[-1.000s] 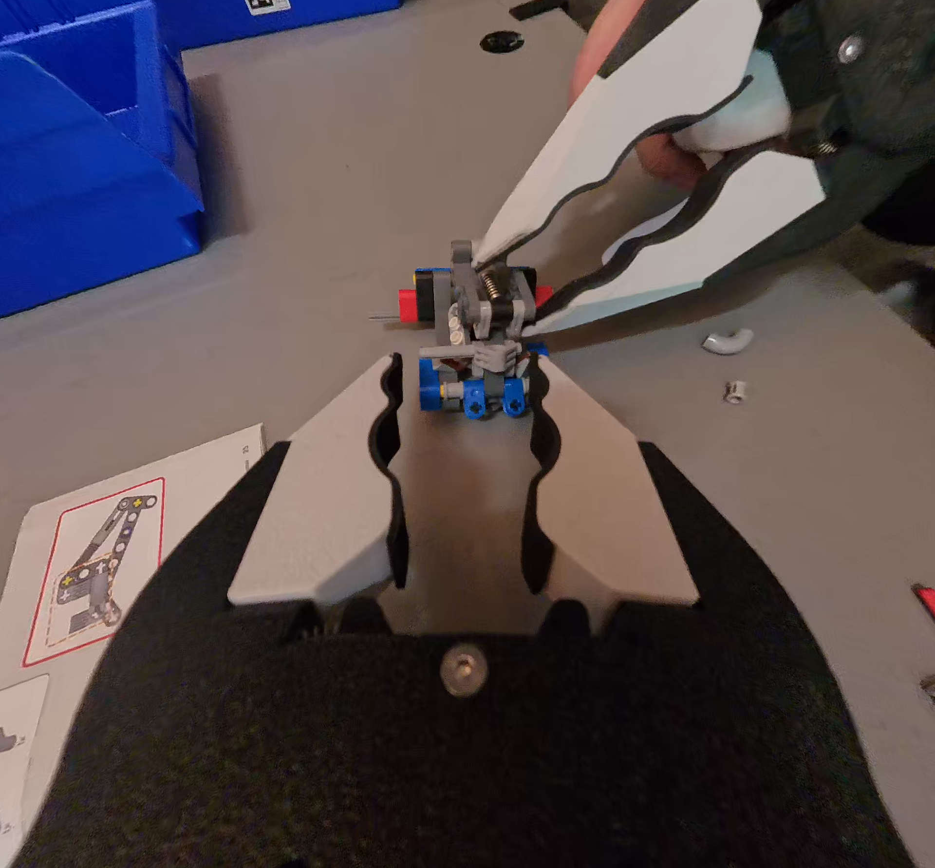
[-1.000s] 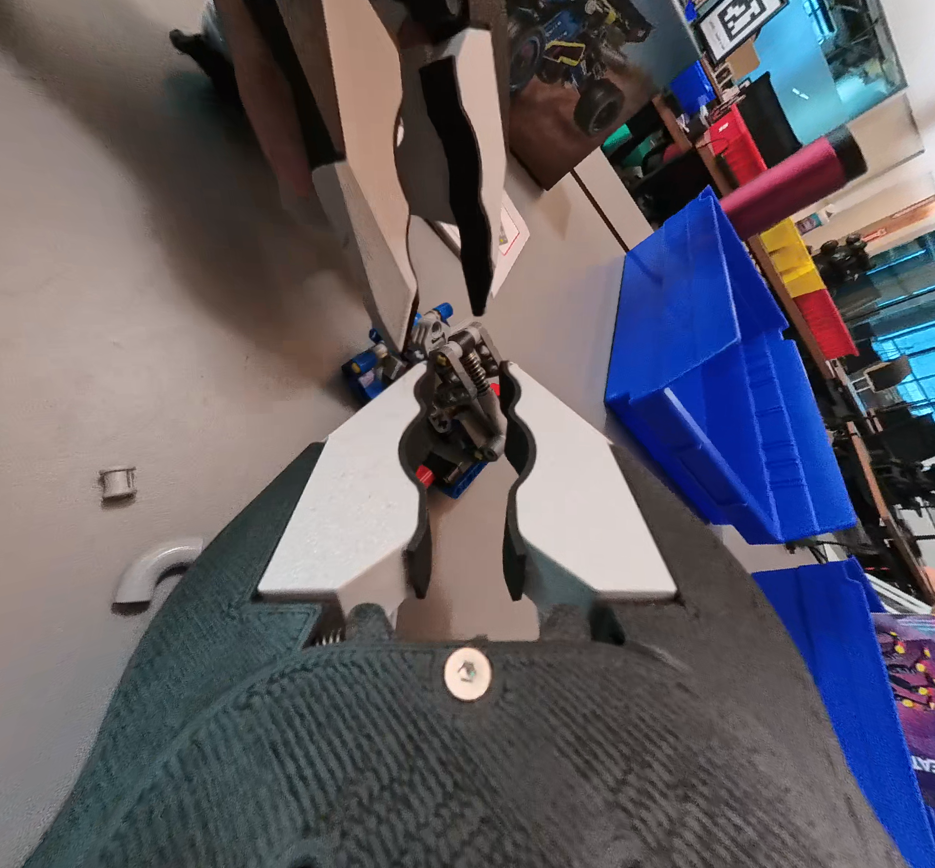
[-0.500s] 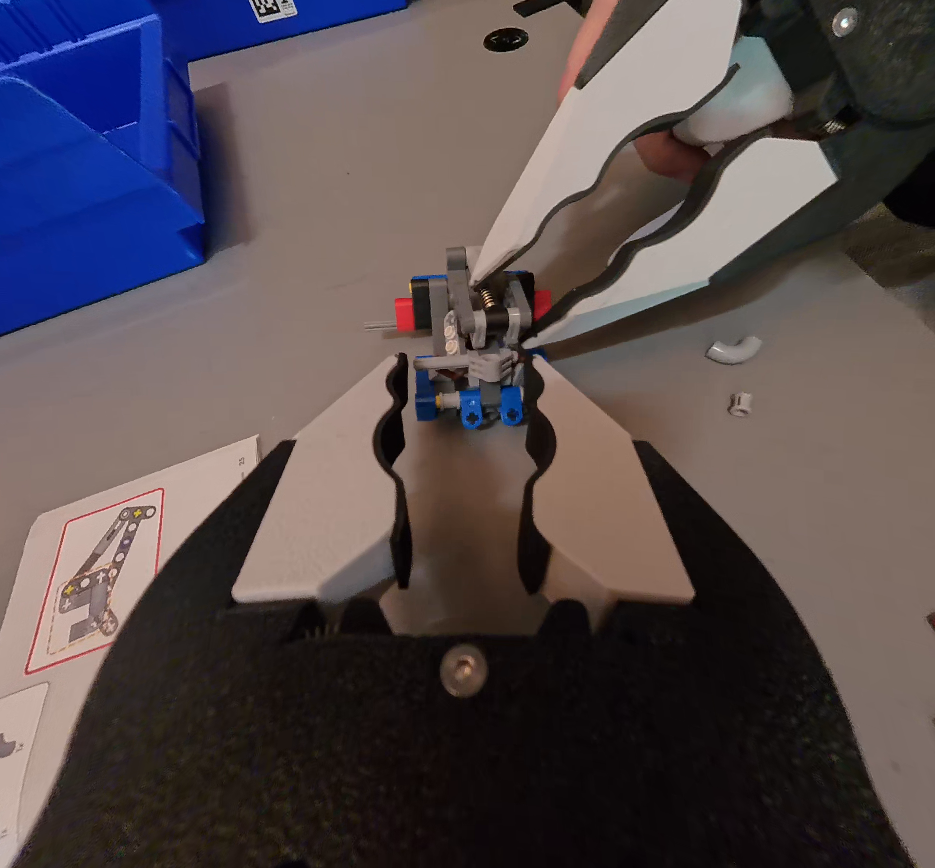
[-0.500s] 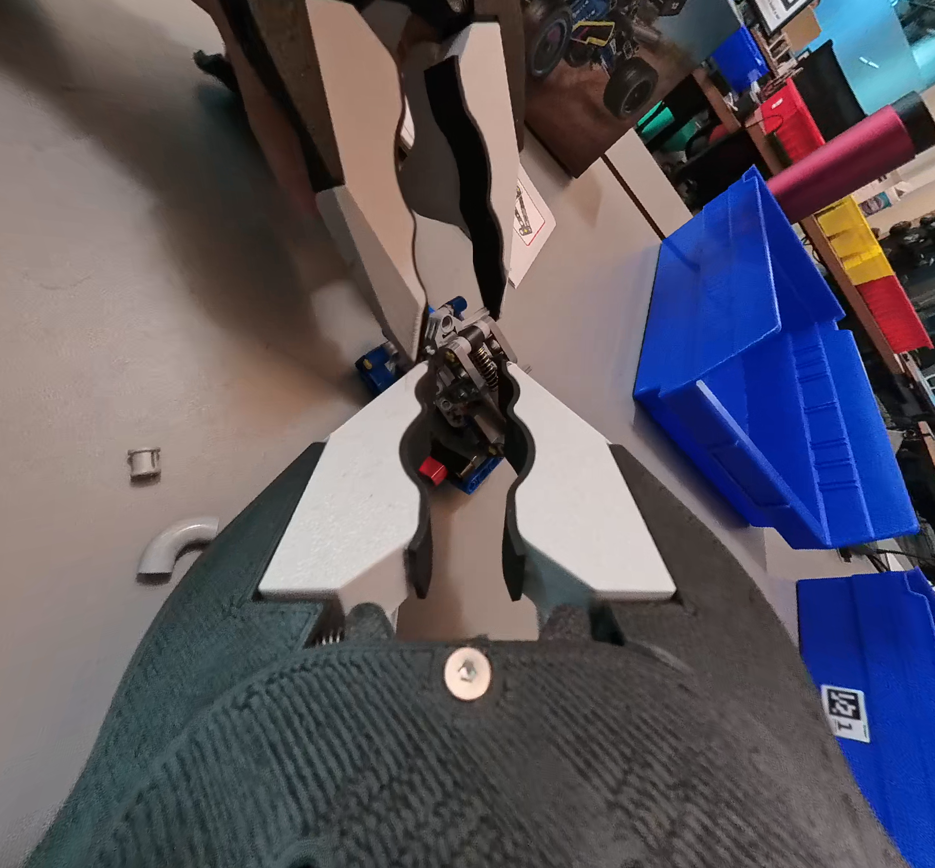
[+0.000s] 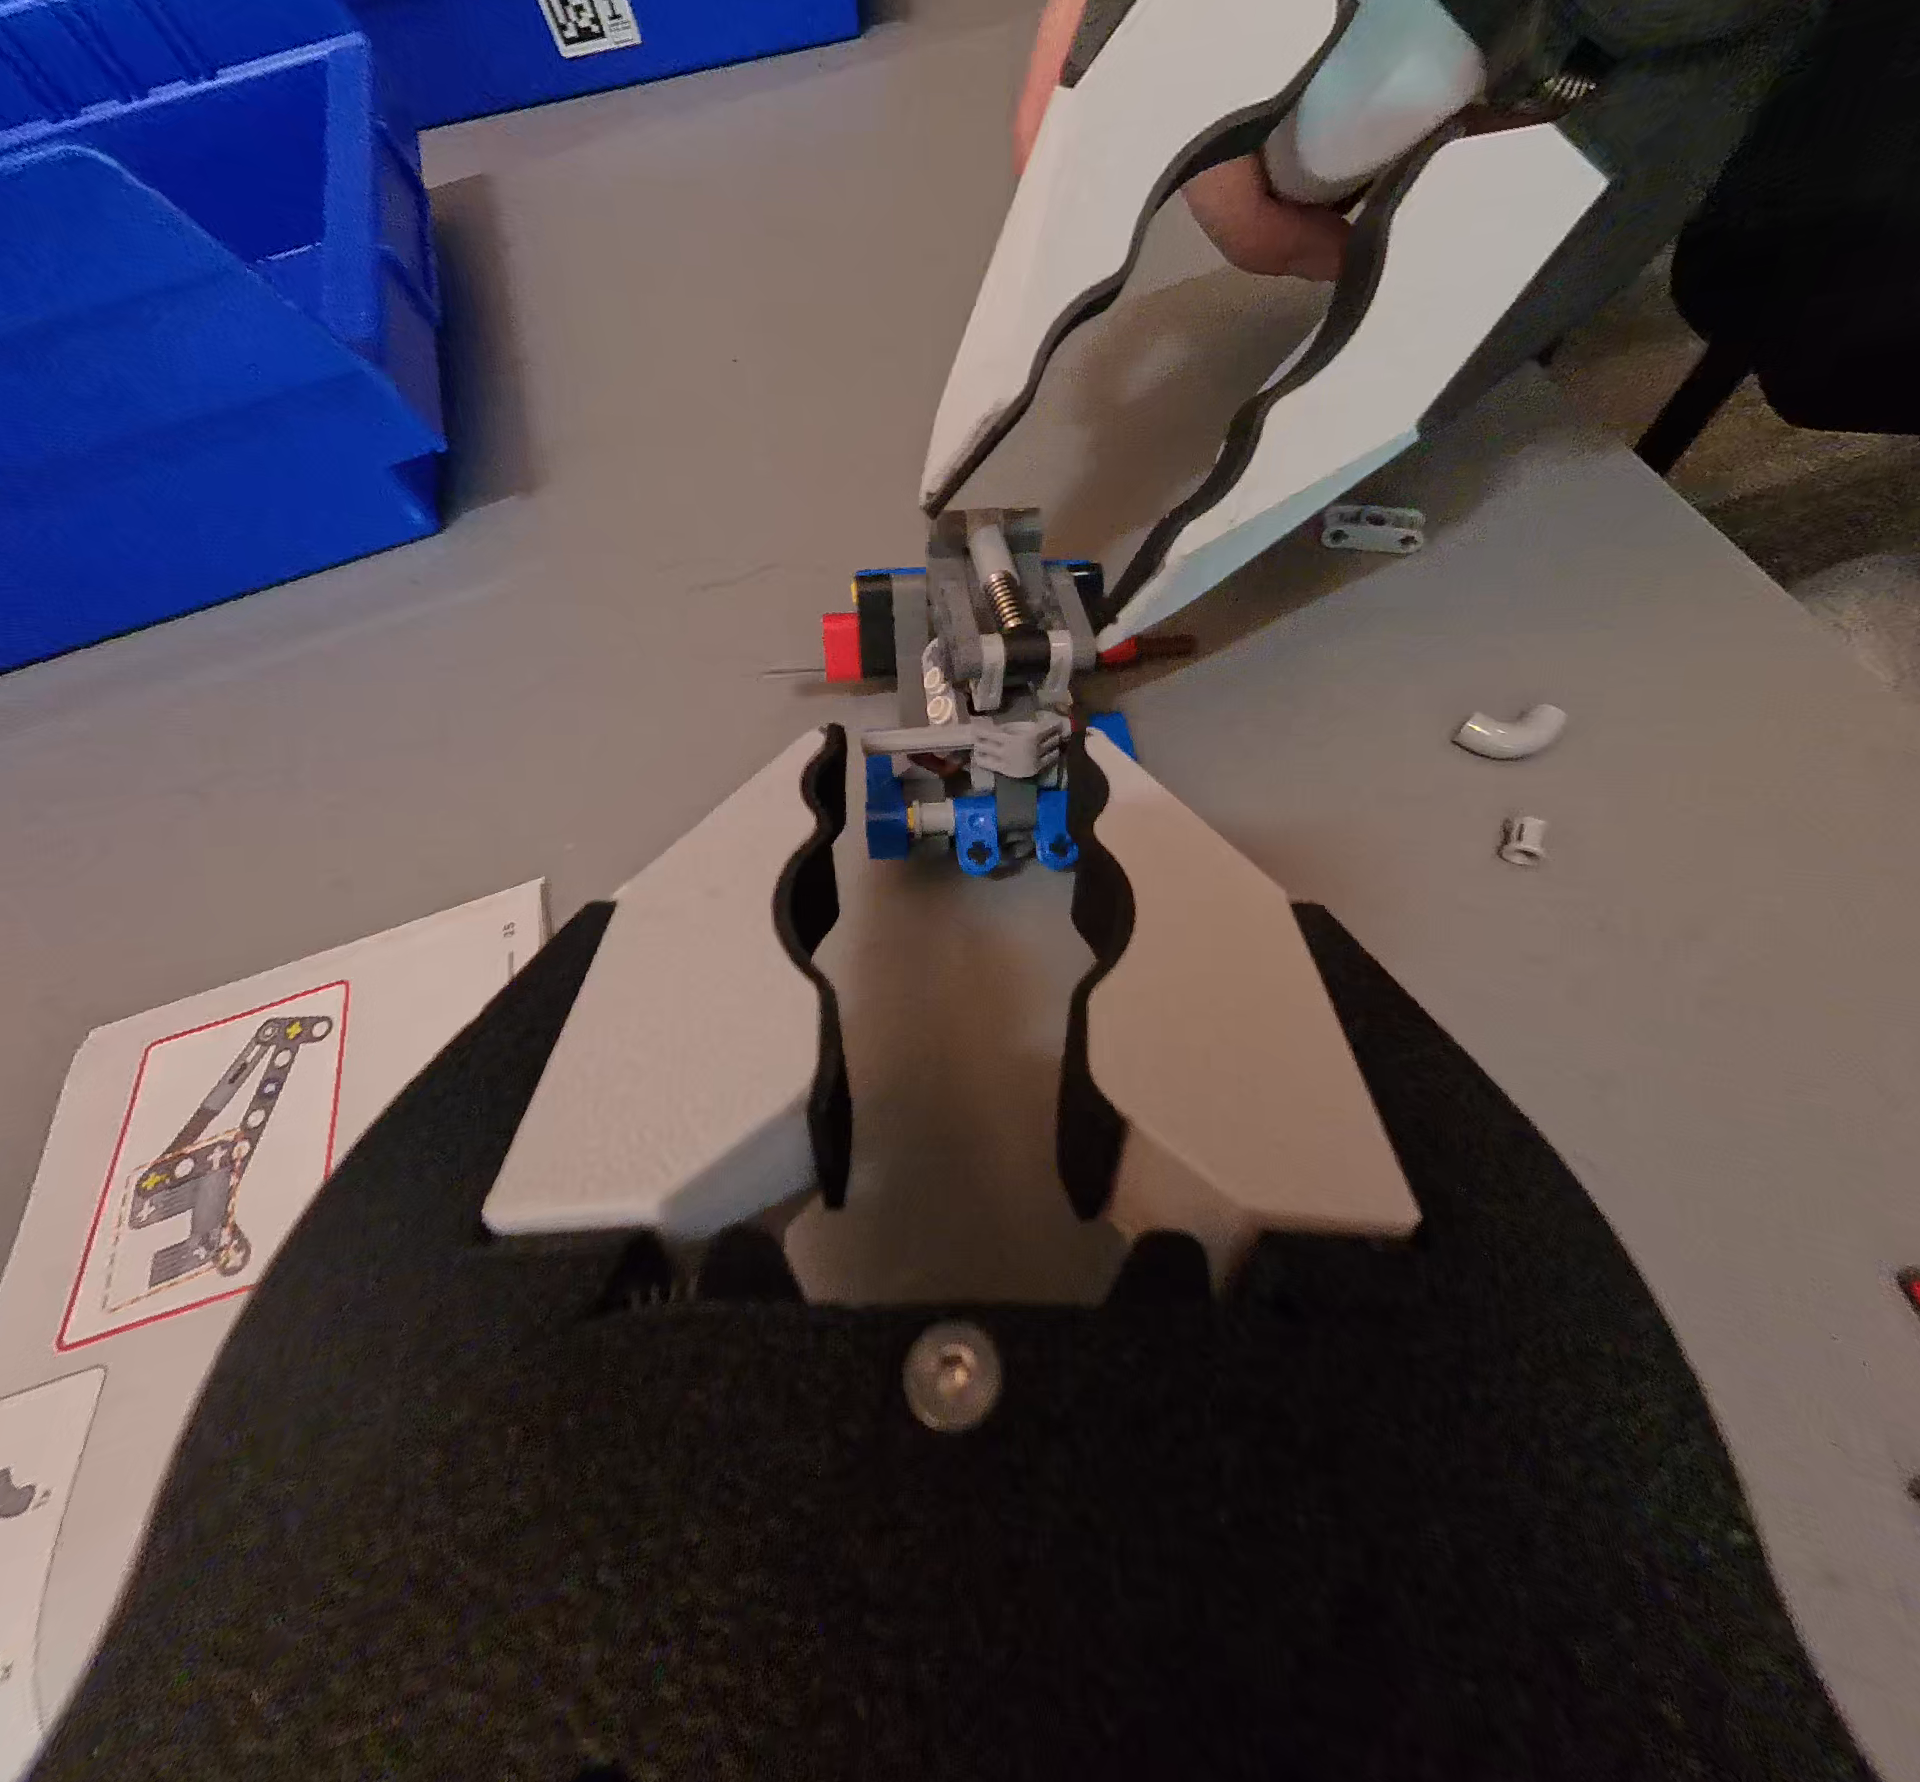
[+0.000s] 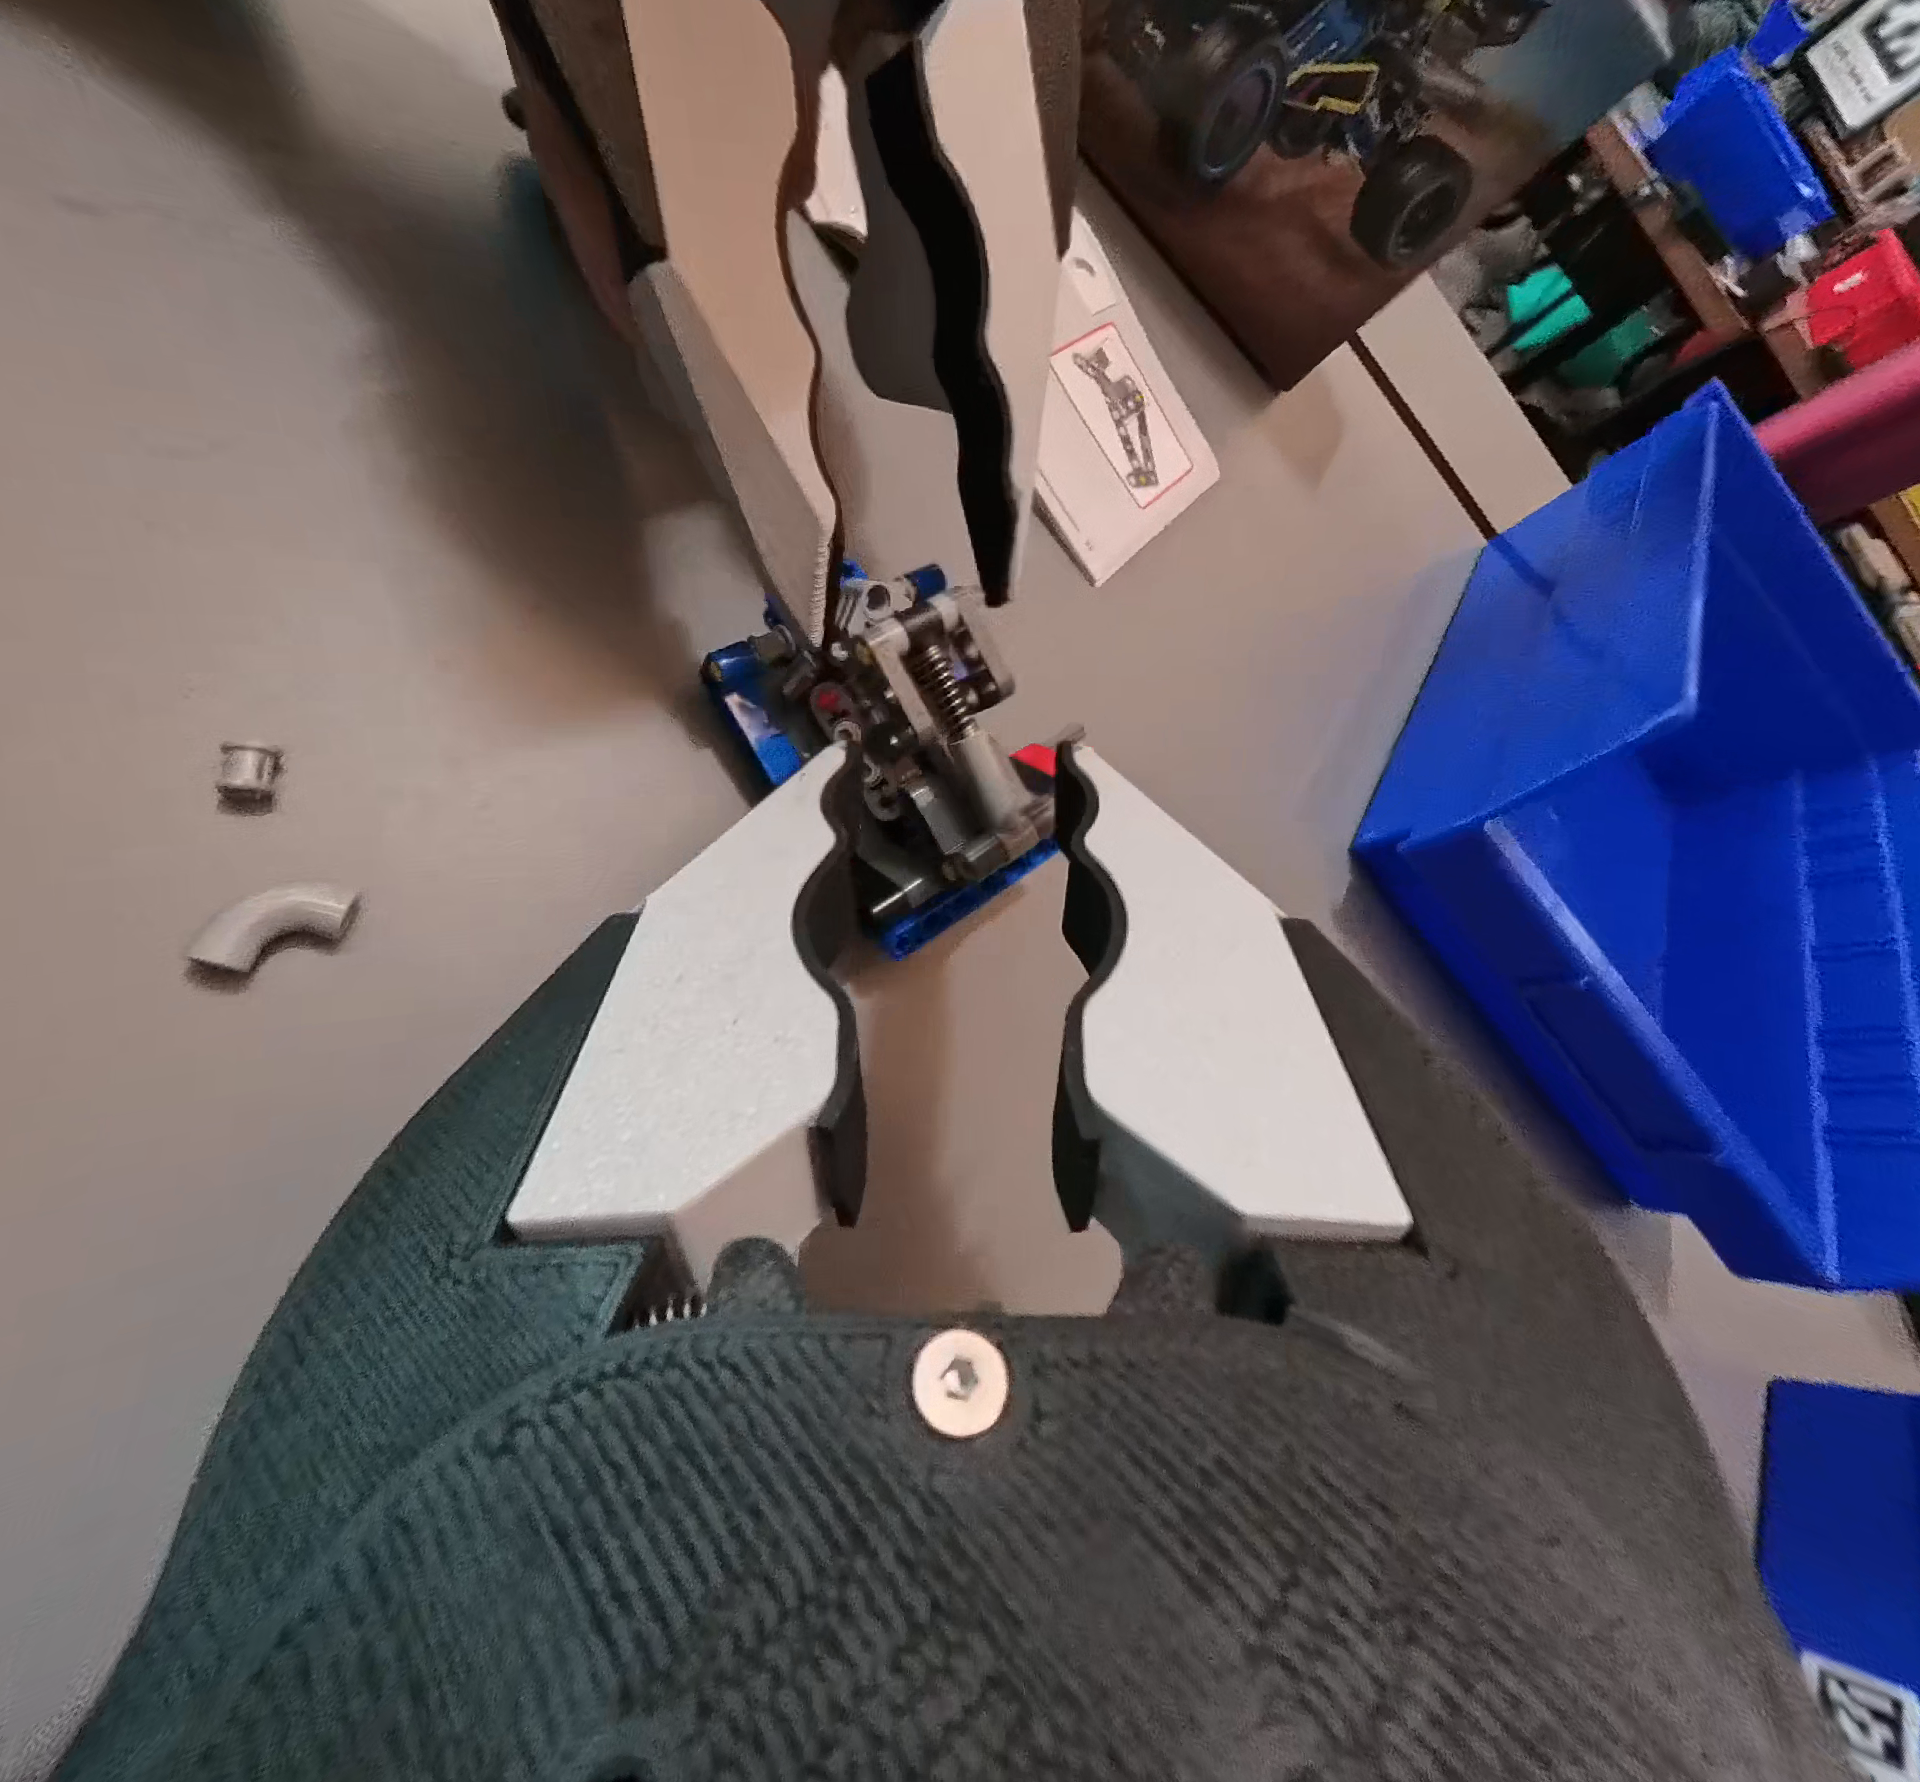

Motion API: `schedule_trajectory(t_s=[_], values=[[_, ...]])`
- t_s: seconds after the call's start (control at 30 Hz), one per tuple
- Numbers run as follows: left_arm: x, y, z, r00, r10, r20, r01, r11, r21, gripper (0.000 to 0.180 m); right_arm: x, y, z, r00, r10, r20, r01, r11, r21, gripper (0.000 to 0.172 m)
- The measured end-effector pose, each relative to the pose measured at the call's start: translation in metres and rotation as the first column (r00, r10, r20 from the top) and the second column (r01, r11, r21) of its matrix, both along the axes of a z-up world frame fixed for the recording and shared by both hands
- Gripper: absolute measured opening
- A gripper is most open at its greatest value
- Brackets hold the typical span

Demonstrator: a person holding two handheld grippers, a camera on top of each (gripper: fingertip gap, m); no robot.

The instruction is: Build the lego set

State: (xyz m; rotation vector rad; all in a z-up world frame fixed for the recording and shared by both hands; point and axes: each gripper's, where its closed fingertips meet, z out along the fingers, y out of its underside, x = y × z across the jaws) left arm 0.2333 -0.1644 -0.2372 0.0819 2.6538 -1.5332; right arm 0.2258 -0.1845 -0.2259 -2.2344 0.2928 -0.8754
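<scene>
While the small plastic-brick assembly of grey, blue and red pieces with a metal coil spring (image 5: 987, 631) stands on the matte grey table (image 5: 644, 330), both tongs are spread around it without clamping. The left tongs (image 5: 958, 740) straddle its blue base and the right tongs (image 6: 958, 753) its grey frame. A curved white tube piece (image 5: 1507, 730) lies loose nearby.

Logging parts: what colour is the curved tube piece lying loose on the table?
Light grey curved tube piece, clearest in the left wrist view.
</scene>
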Motion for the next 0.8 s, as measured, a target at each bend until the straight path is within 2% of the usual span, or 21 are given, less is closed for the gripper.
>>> schedule_trajectory(t_s=[0.1,0.3,0.4,0.7,0.8], values=[[0.0,0.002,-0.002,1.0,0.027,-0.014,-0.026,1.0,0.014,0.039,0.003,-0.001,-0.005,0.999,0.042,-0.021,-0.042,0.998,-0.042,0.038],[-0.006,0.0,-0.004,0.996,0.044,0.076,-0.046,0.999,0.025,0.038,0.002,0.004,-0.017,0.995,0.102,-0.016,-0.103,0.992,-0.078,0.032],[-0.008,-0.003,-0.004,0.991,0.073,0.113,-0.076,0.997,0.026,0.042,0.002,0.003,-0.016,0.993,0.118,-0.006,-0.118,0.992,-0.05,0.031],[-0.008,-0.004,-0.004,0.988,0.111,0.109,-0.114,0.993,0.024,0.042,0.0,0.006,-0.015,0.986,0.161,0.038,-0.164,0.984,0.075,0.033],[-0.008,-0.004,-0.003,0.99,0.11,0.086,-0.112,0.994,0.019,0.04,0.0,0.005,-0.015,0.985,0.166,0.049,-0.169,0.983,0.071,0.033]])
